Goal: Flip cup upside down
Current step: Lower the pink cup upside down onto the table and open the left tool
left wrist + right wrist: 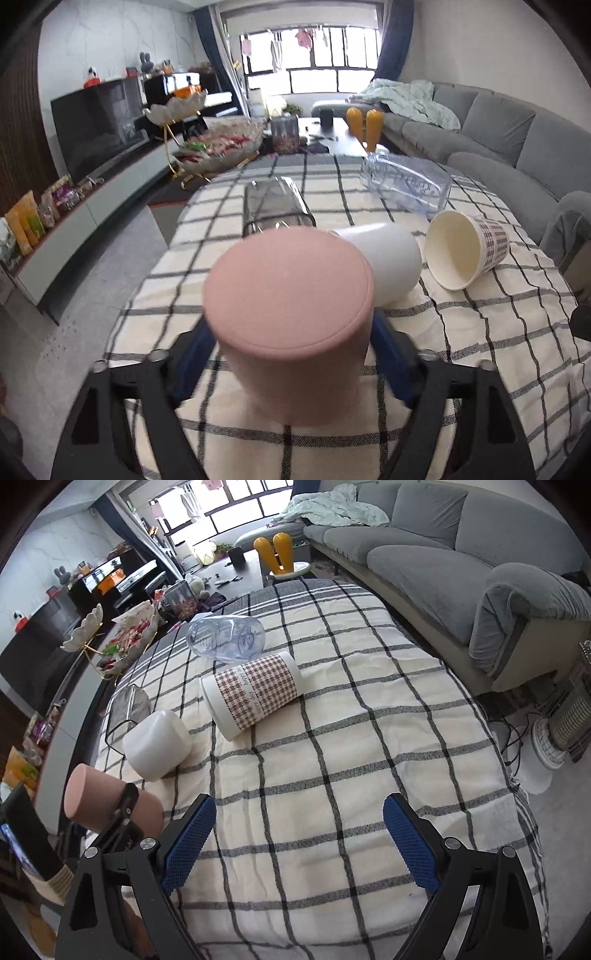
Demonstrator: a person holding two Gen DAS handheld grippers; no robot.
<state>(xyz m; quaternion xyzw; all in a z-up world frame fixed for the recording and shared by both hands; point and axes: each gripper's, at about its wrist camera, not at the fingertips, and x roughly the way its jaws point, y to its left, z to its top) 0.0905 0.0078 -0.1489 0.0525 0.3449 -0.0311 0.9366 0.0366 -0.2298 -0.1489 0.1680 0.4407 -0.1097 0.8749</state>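
Observation:
My left gripper (291, 332) is shut on a pink cup (291, 306), its flat base toward the camera. In the right wrist view the pink cup (92, 805) is held tilted, near horizontal, above the table's left edge, with a black finger across it. My right gripper (299, 834) is open and empty over the checked tablecloth (332, 775).
On the cloth lie a white cup (157, 744) on its side, a houndstooth paper cup (255, 694) on its side, a clear plastic cup (227, 637) and a dark glass tumbler (129, 709). A grey sofa (461, 572) stands to the right, a heater (565, 716) beside it.

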